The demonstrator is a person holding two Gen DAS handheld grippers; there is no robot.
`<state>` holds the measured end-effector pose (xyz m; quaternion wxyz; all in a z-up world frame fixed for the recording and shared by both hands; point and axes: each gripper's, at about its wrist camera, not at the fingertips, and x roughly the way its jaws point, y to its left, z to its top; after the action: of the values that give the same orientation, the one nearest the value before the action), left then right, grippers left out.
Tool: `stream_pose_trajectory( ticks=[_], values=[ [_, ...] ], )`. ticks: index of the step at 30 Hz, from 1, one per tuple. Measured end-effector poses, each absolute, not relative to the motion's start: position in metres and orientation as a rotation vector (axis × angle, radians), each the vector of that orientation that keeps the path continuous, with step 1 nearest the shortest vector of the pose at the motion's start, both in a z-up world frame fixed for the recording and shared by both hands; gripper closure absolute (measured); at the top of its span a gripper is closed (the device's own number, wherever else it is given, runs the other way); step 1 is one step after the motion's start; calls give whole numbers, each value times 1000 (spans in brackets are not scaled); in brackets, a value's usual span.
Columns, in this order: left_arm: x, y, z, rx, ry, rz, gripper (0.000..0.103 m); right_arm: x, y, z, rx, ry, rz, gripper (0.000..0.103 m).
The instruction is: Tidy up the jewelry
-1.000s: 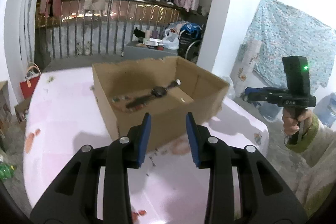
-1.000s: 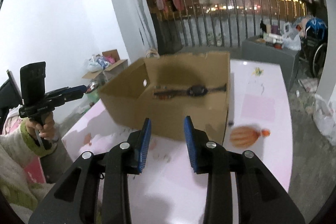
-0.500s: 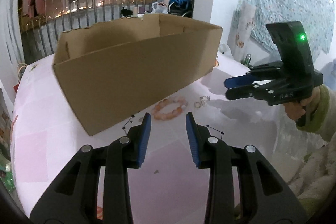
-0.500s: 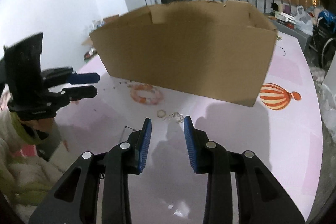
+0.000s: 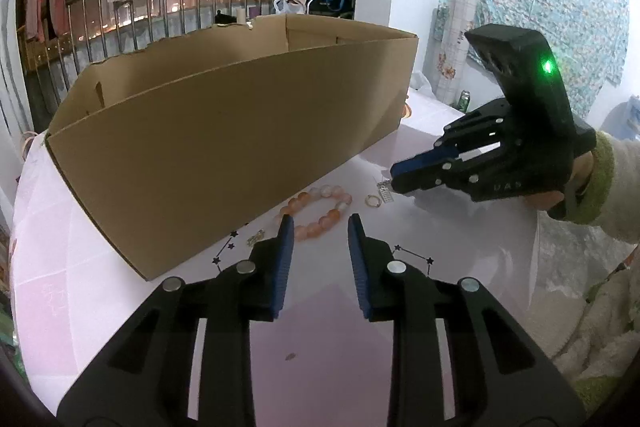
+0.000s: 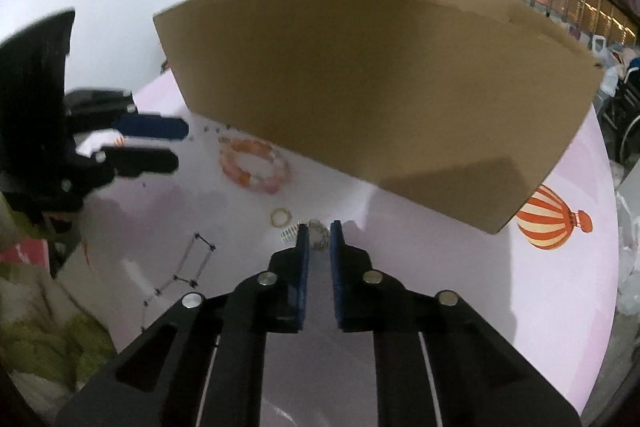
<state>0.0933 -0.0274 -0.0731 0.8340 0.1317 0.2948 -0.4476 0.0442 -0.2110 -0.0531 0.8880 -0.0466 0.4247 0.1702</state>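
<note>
The right gripper [image 6: 316,233] has its jaws drawn nearly together around a small silvery chain piece [image 6: 318,237] lying on the pink tabletop [image 6: 460,267]; the piece sits between the blue pads, though whether they actually pinch it cannot be told. Just left of those tips lie one small rhinestone bar charm [image 6: 289,231] and, a little beyond it, one gold ring [image 6: 281,216]. Farther ahead and to the left rests one bracelet of orange and pink beads [image 6: 256,165], close against the near wall of one open cardboard box [image 6: 380,87]. The left gripper [image 5: 319,227] is closing with nothing between its pads; the bead bracelet [image 5: 318,209] lies just beyond its tips. One small gold charm [image 5: 256,237] sits just left of its left finger, beside the box wall. One orange-striped balloon print [image 6: 548,223] marks the tabletop to the right of the right gripper.
</note>
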Motion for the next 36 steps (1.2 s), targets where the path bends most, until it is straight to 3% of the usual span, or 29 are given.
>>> stream_pose_trajectory(
  ticks=[16,17,20,24,30,34,36],
  values=[
    [92,-26,-77,300,621,-953,81,12,-228,-38,-12,911,290,101],
    [93,-26,-78,300,621,-952,81,12,-229,-35,-9,898,294,100],
    [93,-25,-78,297,622,-946,81,22,-220,-29,-15,874,321,80],
    [93,-24,-77,287,621,-941,81,41,-205,-32,-77,876,363,77],
    [94,-22,-79,287,625,-933,81,49,-197,-40,-141,897,397,78],
    [94,-22,-77,283,621,-931,81,47,-198,-37,-151,904,381,95],
    [94,-22,-78,285,621,-930,81,45,-201,-36,-146,908,375,97]
  ],
)
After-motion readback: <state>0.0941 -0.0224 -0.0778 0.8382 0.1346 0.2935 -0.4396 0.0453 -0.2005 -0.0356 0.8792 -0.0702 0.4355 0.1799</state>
